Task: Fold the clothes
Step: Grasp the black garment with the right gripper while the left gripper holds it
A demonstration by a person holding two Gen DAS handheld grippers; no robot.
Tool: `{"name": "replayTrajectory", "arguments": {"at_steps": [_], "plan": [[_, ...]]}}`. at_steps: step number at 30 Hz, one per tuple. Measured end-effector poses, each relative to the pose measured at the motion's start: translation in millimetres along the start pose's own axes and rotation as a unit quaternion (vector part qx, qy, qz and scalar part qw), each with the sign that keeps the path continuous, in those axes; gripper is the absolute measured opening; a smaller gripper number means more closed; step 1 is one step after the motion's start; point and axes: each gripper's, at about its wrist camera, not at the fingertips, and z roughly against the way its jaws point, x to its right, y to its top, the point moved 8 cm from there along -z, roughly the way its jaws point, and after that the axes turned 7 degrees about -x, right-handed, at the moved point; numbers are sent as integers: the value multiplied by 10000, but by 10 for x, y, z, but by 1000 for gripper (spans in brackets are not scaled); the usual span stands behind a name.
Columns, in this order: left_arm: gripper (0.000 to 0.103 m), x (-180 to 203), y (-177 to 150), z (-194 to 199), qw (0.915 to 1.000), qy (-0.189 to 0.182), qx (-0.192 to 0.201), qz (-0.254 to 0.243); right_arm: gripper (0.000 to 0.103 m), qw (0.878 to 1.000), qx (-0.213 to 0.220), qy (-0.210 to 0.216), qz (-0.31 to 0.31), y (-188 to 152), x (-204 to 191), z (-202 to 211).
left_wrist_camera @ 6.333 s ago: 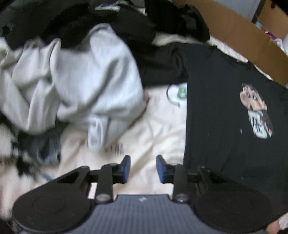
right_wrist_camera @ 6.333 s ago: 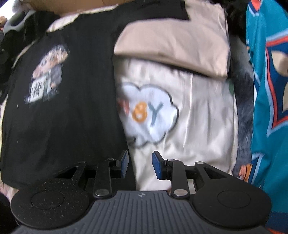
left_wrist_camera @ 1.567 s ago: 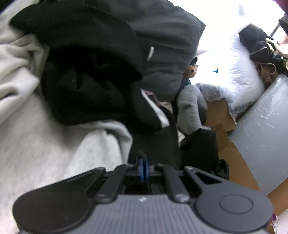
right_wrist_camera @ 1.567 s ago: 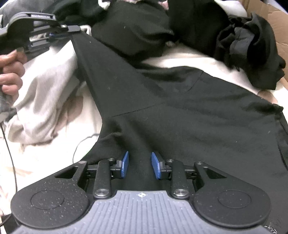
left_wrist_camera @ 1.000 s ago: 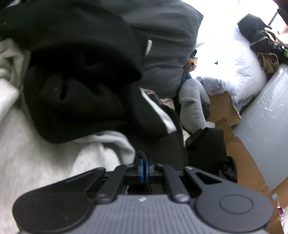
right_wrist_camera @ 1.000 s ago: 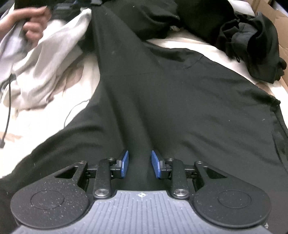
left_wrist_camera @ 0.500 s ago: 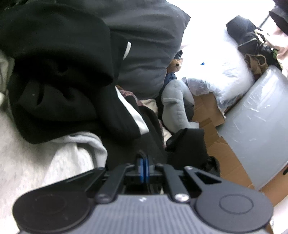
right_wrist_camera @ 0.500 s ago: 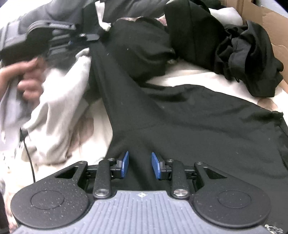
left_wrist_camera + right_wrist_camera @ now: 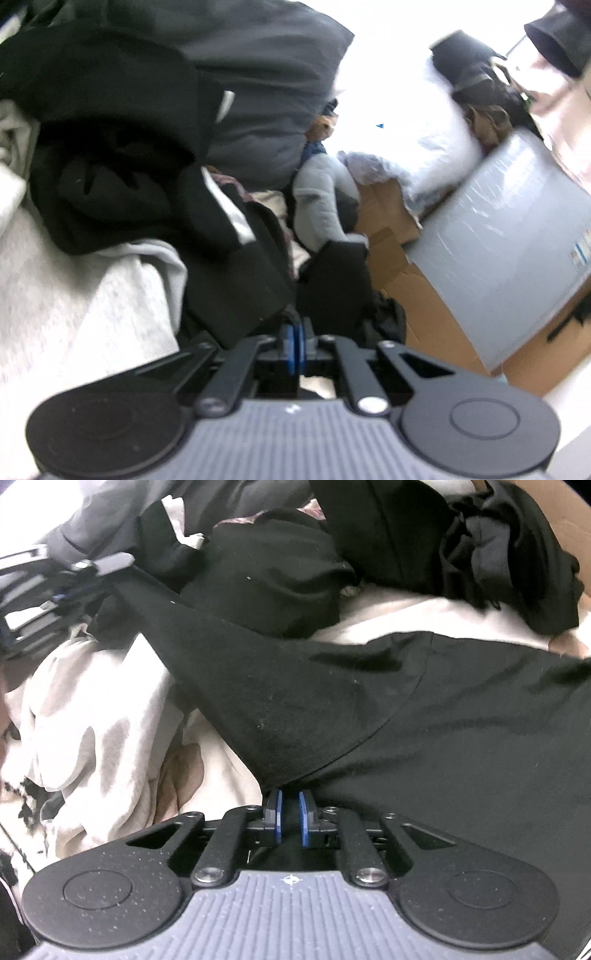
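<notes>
Between both claws, black T-shirt (image 9: 369,709) stretched: left claw (image 9: 295,345) pinching its sleeve, right claw (image 9: 290,818) narrowed on its edge.

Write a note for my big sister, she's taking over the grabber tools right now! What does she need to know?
Left tool: shut on a sleeve of the black T-shirt, pulled taut out over the pale sweatshirt.
Right tool: nearly shut on the shirt's edge near the underarm seam.
Shirt: spread on the cream bedsheet, plain side up. A pile of dark clothes lies beyond it.
Done: the shirt is laid out and gripped at two points.
Left: fold the sleeve in across the body, then probably the other side, then fold it up.
</notes>
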Motion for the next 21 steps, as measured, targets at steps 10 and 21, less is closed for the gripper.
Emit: {"name": "replayTrajectory", "arguments": {"at_steps": [10,21], "plan": [[3,433,-286,-75,9953,-635,-663,-312,9,9998,71,112,-179,-123,39,-60],[3,790,-696,-274,9810,-1104,-1431,-698,12,9990,197,194,-362,-236,53,-119]]}}
